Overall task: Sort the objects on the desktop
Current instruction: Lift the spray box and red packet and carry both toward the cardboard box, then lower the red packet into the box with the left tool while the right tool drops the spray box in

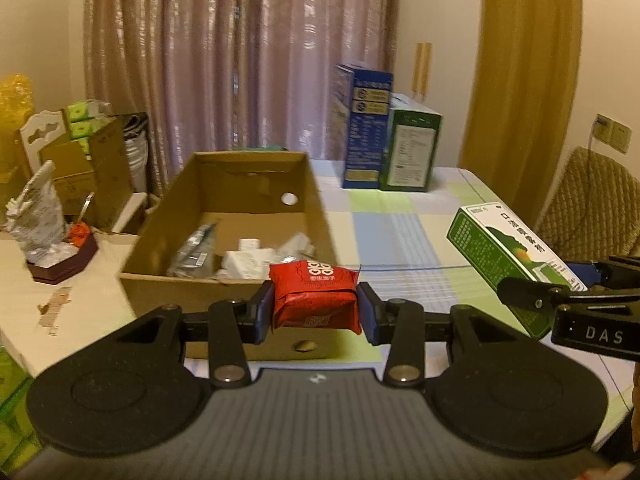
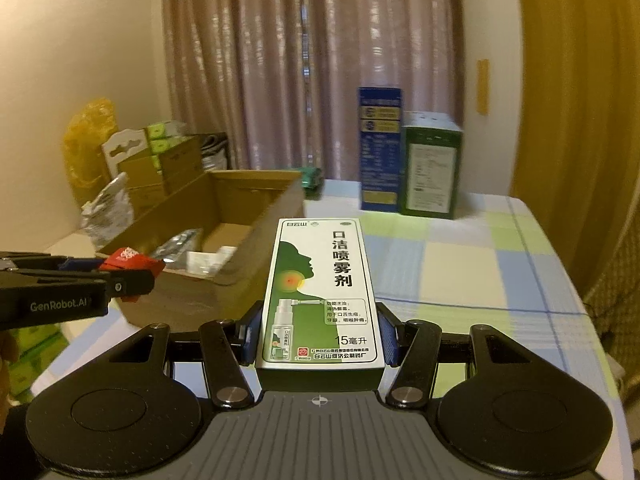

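Right now my left gripper (image 1: 316,310) clamps a red packet (image 1: 315,295) at lower centre of its view, long axis running side to side, just before the cardboard box (image 1: 224,280). My right gripper (image 2: 318,334) pinches a green spray carton (image 2: 318,292) lying flat at centre frame, long axis pointing away toward the curtain (image 2: 312,64).

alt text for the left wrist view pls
The left gripper holds a red snack packet between its jaws, just short of an open cardboard box of small items. At right, the right gripper holds a green-and-white spray carton.
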A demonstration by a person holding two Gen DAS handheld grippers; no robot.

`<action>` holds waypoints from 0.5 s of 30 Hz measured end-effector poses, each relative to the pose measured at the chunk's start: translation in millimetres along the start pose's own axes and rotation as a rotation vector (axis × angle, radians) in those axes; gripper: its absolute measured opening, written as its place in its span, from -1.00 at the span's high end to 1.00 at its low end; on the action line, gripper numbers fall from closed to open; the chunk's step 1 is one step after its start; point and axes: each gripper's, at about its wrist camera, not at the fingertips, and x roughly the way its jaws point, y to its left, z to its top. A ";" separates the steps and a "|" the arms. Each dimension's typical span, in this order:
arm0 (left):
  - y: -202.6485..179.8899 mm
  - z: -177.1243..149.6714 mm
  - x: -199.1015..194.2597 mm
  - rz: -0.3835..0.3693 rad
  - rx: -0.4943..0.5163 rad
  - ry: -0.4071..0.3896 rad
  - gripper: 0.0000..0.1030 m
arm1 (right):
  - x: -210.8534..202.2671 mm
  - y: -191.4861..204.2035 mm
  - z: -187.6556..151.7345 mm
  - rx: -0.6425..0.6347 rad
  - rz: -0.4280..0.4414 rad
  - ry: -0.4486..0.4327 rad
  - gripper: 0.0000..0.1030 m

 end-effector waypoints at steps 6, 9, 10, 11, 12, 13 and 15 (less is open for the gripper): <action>29.8 6.2 -9.5 0.041 -0.017 -0.010 0.27 | 13.6 28.2 10.3 -0.037 0.052 0.000 -0.02; 42.0 7.6 -12.0 0.056 -0.015 -0.011 0.27 | 19.4 43.4 15.5 -0.048 0.070 0.000 -0.02; 46.2 8.2 -13.0 0.061 -0.015 -0.011 0.27 | 21.6 48.2 17.1 -0.049 0.078 0.001 -0.02; 50.1 8.7 -14.0 0.064 -0.014 -0.011 0.27 | 23.5 52.7 18.7 -0.047 0.085 0.003 -0.02; 53.6 9.3 -14.7 0.067 -0.013 -0.012 0.27 | 24.9 57.6 19.5 -0.048 0.093 0.005 -0.02; 57.1 9.9 -15.0 0.070 -0.013 -0.011 0.27 | 27.1 62.5 20.8 -0.051 0.104 0.008 -0.02; 63.6 10.8 -15.2 0.075 -0.014 -0.008 0.27 | 31.4 71.9 22.2 -0.062 0.121 0.011 -0.02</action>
